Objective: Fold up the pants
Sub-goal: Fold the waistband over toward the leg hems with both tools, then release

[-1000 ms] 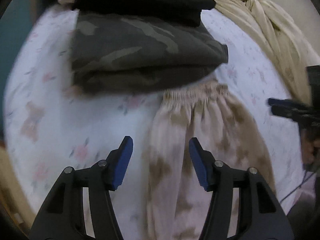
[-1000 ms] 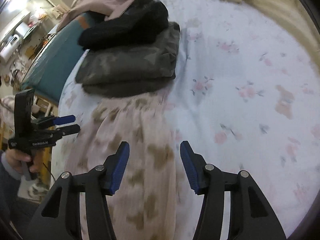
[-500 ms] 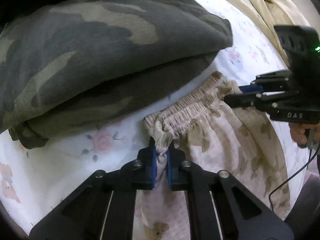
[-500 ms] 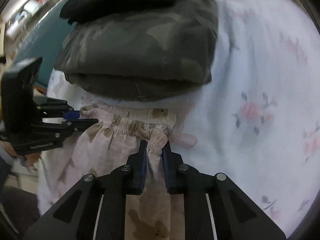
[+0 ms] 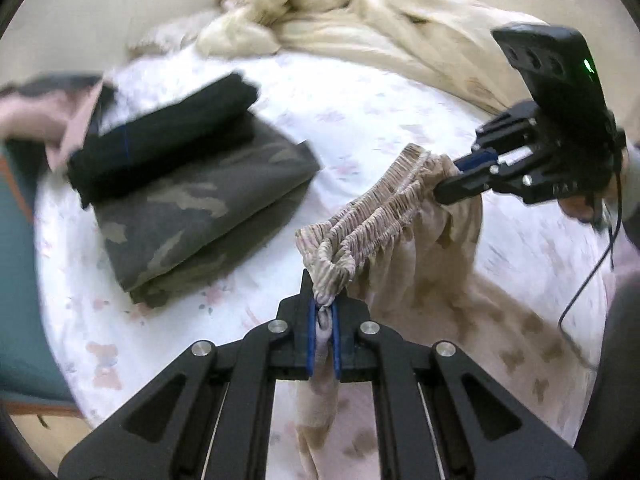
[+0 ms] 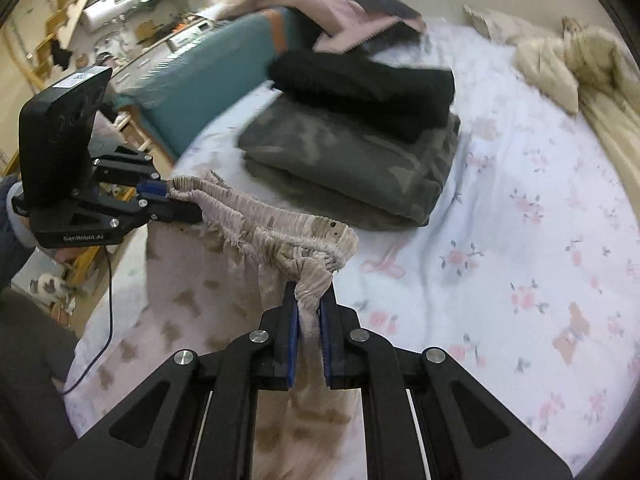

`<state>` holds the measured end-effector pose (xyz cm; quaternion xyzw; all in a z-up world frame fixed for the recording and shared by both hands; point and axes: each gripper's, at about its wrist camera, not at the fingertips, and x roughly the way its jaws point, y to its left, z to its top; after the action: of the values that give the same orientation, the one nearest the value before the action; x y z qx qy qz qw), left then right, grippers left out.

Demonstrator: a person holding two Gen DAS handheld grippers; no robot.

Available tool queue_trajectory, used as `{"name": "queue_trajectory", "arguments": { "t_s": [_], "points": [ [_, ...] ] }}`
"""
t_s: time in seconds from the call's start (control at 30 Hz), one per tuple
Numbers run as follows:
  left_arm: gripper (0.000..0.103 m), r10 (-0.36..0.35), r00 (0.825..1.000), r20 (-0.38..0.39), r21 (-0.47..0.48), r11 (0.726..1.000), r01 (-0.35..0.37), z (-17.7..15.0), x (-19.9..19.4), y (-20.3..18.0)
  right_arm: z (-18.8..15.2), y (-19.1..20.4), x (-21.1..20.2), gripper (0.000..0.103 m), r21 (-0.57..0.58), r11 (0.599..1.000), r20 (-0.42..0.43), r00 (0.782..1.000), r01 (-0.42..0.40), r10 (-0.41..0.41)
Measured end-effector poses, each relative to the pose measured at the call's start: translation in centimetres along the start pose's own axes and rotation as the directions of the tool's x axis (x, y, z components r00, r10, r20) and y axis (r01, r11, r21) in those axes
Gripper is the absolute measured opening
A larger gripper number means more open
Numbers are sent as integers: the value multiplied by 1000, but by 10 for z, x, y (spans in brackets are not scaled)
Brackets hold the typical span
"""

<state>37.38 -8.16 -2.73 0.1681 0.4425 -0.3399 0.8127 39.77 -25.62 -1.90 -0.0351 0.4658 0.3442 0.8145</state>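
The pale pink pants with brown bear prints [image 5: 436, 248] hang by their gathered elastic waistband, lifted above the bed. My left gripper [image 5: 325, 320] is shut on one end of the waistband. My right gripper [image 6: 308, 312] is shut on the other end. Each gripper shows in the other's view: the right one at the right of the left wrist view [image 5: 460, 178], the left one at the left of the right wrist view [image 6: 160, 196]. The waistband [image 6: 272, 224] stretches between them. The legs [image 6: 188, 312] trail down onto the sheet.
A folded camouflage garment [image 5: 200, 208] with a folded black garment [image 5: 160, 136] on top lies on the floral bed sheet [image 6: 520, 240]. A cream blanket [image 5: 400, 40] is bunched at the back. A teal bed end [image 6: 208, 80] holds pink clothes.
Both grippers were open over the flat pants, then closed on the two waistband ends. Now they have lifted the waistband off the bed and pulled it away from the folded stack.
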Motion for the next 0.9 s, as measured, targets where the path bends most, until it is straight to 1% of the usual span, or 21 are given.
{"name": "queue_trajectory", "arguments": {
  "t_s": [0.07,0.17,0.2,0.23,0.3,0.33,0.37,0.43,0.53,0.6,0.63,0.67,0.7,0.73,0.77,0.8,0.83,0.87,0.9],
  "points": [
    [4,4,1000,26,34,999,-5,-12,-25,-21,-16,20,-25,9,-17,1000,24,1000,-4,5],
    [4,24,997,68,87,996,-30,-37,-62,-50,-50,57,-57,9,-41,999,44,999,-1,3],
    [4,17,997,75,92,995,-24,-40,-68,-55,-60,67,-64,9,-50,999,46,999,6,-4],
    [4,16,996,83,102,994,-25,-51,-79,-68,-72,80,-72,9,-57,998,47,999,11,-8],
    [4,17,996,82,121,992,-27,-67,-87,-90,-97,105,-82,9,-73,997,43,999,10,-6],
    [4,16,997,76,139,990,-26,-81,-93,-103,-111,116,-84,9,-82,997,35,999,15,-12],
    [4,21,998,59,162,986,-31,-96,-97,-117,-120,123,-85,9,-84,996,28,1000,14,-12],
    [4,32,999,24,206,978,-36,-126,-98,-142,-151,141,-82,9,-77,997,-3,1000,8,-9],
    [5,32,998,-58,259,966,-16,-165,-91,-176,-191,165,-64,9,-87,996,-79,997,12,-19],
    [7,34,995,-97,266,964,-7,-185,-84,-188,-213,174,-49,9,-88,996,-138,990,18,-31],
    [8,29,988,-149,261,965,11,-197,-74,-194,-224,178,-41,11,-80,997,-176,984,5,-19],
    [8,34,984,-176,258,966,13,-203,-70,-196,-233,183,-34,14,-82,997,-215,976,3,-21],
    [8,30,975,-221,244,970,25,-210,-62,-200,-238,186,-29,14,-90,996,-234,972,10,-31],
    [8,9,967,-255,228,972,51,-214,-58,-202,-243,189,-24,17,-102,994,-261,964,23,-49],
    [8,-12,954,-299,215,973,80,-219,-52,-205,-248,191,-18,20,-116,993,-307,950,30,-65],
    [11,-2,946,-325,216,973,77,-224,-49,-208,-255,195,-16,24,-125,992,-341,937,29,-70],
    [21,7,936,-352,213,974,73,-228,-46,-209,-264,198,-13,38,-145,989,-397,914,27,-83],
    [26,-12,918,-396,199,975,98,-232,-45,-210,-270,201,-13,50,-176,984,-431,896,31,-105],
    [30,-50,908,-417,179,974,135,-234,-48,-209,-274,203,-17,53,-201,979,-447,887,23,-113]
  ]
}}
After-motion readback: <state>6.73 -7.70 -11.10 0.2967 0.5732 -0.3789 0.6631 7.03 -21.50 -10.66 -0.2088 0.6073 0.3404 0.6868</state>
